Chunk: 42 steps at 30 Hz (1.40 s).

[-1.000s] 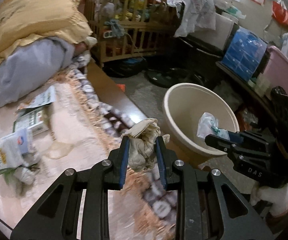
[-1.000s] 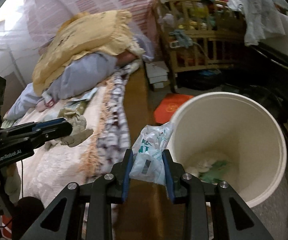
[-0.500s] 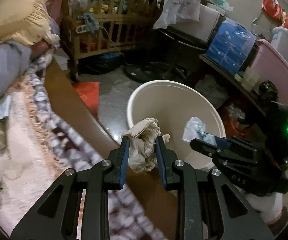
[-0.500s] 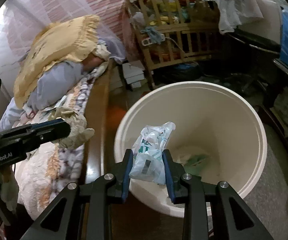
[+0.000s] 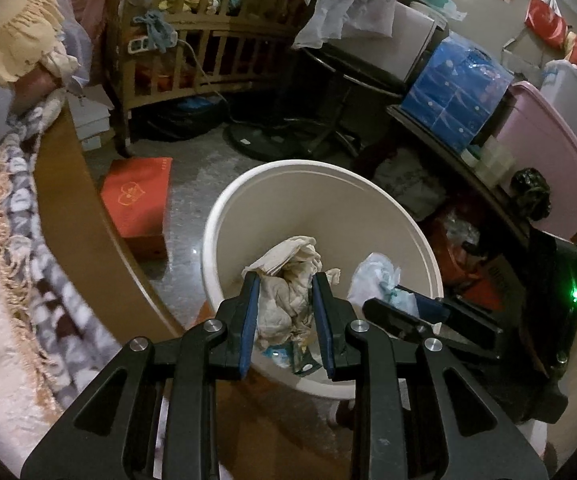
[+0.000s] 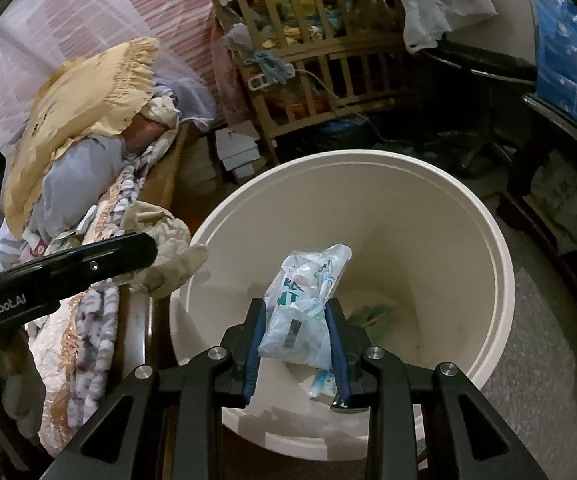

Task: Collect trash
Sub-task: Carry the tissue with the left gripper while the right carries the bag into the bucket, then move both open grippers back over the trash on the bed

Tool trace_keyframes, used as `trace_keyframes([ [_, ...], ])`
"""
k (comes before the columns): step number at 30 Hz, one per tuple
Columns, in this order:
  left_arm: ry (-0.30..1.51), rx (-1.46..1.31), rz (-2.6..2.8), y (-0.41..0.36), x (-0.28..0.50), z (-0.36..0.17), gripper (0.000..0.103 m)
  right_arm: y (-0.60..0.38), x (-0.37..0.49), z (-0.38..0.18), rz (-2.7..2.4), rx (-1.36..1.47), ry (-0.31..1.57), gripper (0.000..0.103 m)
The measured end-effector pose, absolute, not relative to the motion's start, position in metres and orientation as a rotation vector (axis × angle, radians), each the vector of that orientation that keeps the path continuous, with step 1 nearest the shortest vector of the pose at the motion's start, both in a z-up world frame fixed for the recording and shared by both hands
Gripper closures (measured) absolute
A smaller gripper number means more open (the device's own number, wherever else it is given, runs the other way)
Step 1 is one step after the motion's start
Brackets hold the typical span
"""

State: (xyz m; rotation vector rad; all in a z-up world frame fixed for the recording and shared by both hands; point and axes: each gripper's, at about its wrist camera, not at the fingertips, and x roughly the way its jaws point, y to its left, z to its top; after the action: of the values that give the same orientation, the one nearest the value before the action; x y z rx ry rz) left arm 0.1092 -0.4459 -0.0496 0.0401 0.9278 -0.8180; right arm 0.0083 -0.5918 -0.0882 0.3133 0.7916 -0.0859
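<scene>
My left gripper (image 5: 284, 280) is shut on a crumpled beige tissue wad (image 5: 288, 280) and holds it over the near rim of the cream trash bin (image 5: 320, 200). My right gripper (image 6: 295, 308) is shut on a clear plastic wrapper with green print (image 6: 308, 300) above the bin's (image 6: 468, 200) opening. The right gripper with its wrapper also shows in the left wrist view (image 5: 380, 280). The left gripper and its tissue wad show in the right wrist view (image 6: 168, 256), at the bin's left rim. Some trash (image 6: 368, 314) lies at the bin's bottom.
The bed's wooden edge (image 5: 72, 208) with a fringed blanket (image 5: 12, 264) runs along the left. A red box (image 5: 136, 200) lies on the floor. A wooden crib (image 5: 208, 40), a fan base (image 5: 264, 142), blue boxes (image 5: 456, 96) and a pink bin (image 5: 544, 140) stand beyond.
Both grippers have moved from the bed side to over the bin, each still holding its piece of trash.
</scene>
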Motion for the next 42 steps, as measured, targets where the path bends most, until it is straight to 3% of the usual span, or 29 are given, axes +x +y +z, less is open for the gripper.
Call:
trace_keyframes([
  [1, 0.929, 0.035, -0.816, -0.447, 0.11, -0.051, 0.079, -0.593, 0.009, -0.089, -0.09, 0.317, 0.791, 0.063],
  [4, 0.936, 0.016, -0.82, -0.446, 0.113, -0.054, 0.07, -0.596, 0.009, -0.091, -0.095, 0.329, 0.789, 0.061],
  [6, 0.947, 0.006, -0.818, -0.445, 0.115, -0.055, 0.055, -0.597, 0.01, -0.092, -0.102, 0.328, 0.793, 0.061],
  [8, 0.944, -0.006, -0.814, -0.441, 0.116, -0.054, 0.05, -0.596, 0.01, -0.093, -0.103, 0.327, 0.796, 0.061],
  [27, 0.89, 0.047, -0.642, -0.353, 0.101, -0.041, 0.05, -0.545, 0.015, -0.086, 0.001, 0.278, 0.809, 0.058],
  [29, 0.886, 0.048, -0.627, -0.343, 0.099, -0.04, 0.05, -0.535, 0.015, -0.084, 0.021, 0.279, 0.809, 0.054],
  [31, 0.884, 0.046, -0.615, -0.333, 0.098, -0.038, 0.05, -0.523, 0.016, -0.083, 0.043, 0.277, 0.81, 0.04],
  [42, 0.876, 0.015, -0.479, -0.248, 0.104, -0.034, 0.05, -0.453, 0.024, -0.076, 0.176, 0.253, 0.827, 0.04],
])
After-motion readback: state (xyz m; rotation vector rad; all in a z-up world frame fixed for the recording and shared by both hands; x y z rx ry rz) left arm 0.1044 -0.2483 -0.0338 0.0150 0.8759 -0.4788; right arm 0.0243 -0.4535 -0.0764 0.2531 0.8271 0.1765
